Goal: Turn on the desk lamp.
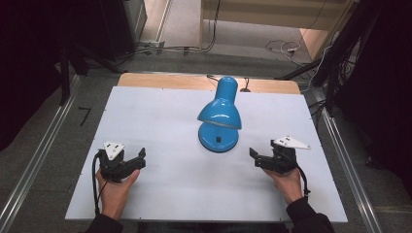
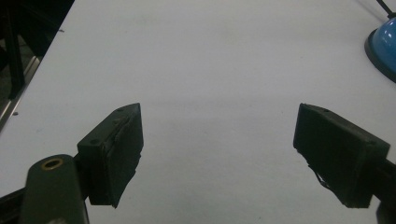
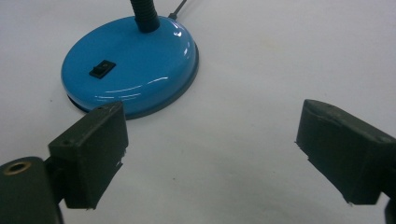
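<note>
We note a white counter (image 1: 160,184) with a wood strip along its far edge, metal rails running down both long sides, and dark floor beyond. A blue desk lamp (image 1: 219,116) stands at mid-counter, toward the far half; its round base (image 3: 130,65) sits flat on the surface, a black switch (image 3: 102,69) on top, a black flexible neck (image 3: 144,14) rising from the back, and its cord trailing off the far edge. The shade tilts forward over the base. We see the left tongs (image 1: 142,156) on the near left, held in the left hand (image 1: 115,187), jaws spread wide and empty; in the left gripper view (image 2: 219,140) bare counter lies between and ahead of them, with the lamp base at the far right edge of that view and the counter's left edge close on the other side. The right tongs (image 1: 252,154) sit near right, held in the right hand (image 1: 287,182), jaws likewise wide apart with nothing held; in the right gripper view (image 3: 212,154) the lamp base lies just ahead of one jaw, apart from it. Open surface stretches on both sides of the lamp and across the near half. Cables (image 1: 284,47) litter the floor beyond the far edge.
</note>
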A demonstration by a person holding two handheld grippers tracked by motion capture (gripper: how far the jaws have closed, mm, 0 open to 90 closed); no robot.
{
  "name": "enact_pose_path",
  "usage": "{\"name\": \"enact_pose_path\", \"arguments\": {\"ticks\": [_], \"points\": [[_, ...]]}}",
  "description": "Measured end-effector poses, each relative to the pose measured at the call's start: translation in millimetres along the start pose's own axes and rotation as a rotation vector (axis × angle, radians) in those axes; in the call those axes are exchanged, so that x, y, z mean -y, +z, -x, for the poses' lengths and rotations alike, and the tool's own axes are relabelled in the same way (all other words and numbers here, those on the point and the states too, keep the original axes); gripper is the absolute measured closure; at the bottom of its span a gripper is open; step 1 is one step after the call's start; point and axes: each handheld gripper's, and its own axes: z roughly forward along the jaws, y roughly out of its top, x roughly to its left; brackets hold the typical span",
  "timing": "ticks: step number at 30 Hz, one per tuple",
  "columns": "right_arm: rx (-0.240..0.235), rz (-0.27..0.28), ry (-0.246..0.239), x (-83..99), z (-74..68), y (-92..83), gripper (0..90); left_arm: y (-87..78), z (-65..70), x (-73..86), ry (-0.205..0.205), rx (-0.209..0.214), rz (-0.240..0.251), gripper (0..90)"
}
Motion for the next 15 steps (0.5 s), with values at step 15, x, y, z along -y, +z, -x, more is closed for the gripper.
{"name": "enact_pose_path", "arguments": {"ticks": [15], "points": [[-0.020, 0.006, -0.014, -6.6, -8.5, 11.7, 11.9, 0.1, 0.1, 0.0, 0.002, 0.001, 0.001, 16.6]]}}
